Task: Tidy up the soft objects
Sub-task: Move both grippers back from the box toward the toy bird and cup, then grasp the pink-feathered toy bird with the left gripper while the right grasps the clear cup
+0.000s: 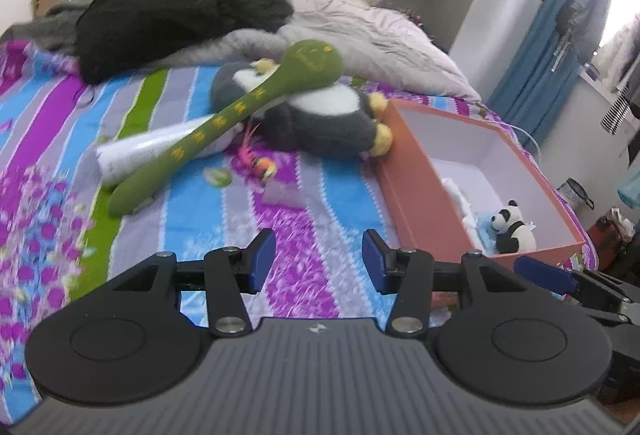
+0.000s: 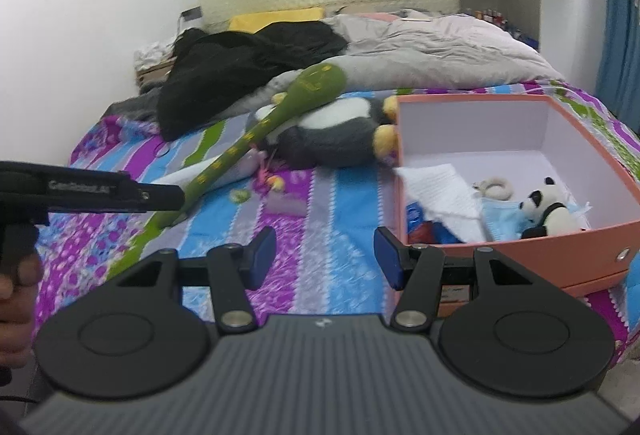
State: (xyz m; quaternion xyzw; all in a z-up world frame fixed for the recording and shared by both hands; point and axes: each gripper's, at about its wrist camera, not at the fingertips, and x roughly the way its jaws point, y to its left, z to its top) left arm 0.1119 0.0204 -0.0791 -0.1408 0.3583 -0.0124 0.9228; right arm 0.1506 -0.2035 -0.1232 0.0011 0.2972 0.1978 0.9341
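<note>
Right, my left gripper point(image 1: 319, 261) and right gripper point(image 2: 325, 259) both have jaws spread, pinching nothing. The green snake toy point(image 1: 224, 123) lies across the penguin plush point(image 1: 320, 119) at eleven o'clock; the box point(image 1: 416, 195) sits at two o'clock on the bed point(image 1: 192, 215).

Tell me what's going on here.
A person is tidying soft toys on a striped bed with two handheld claws. The left claw and right claw are both open and empty. A small panda plush lies in the orange cardboard box; the long green snake plush and the grey penguin plush remain outside.
</note>
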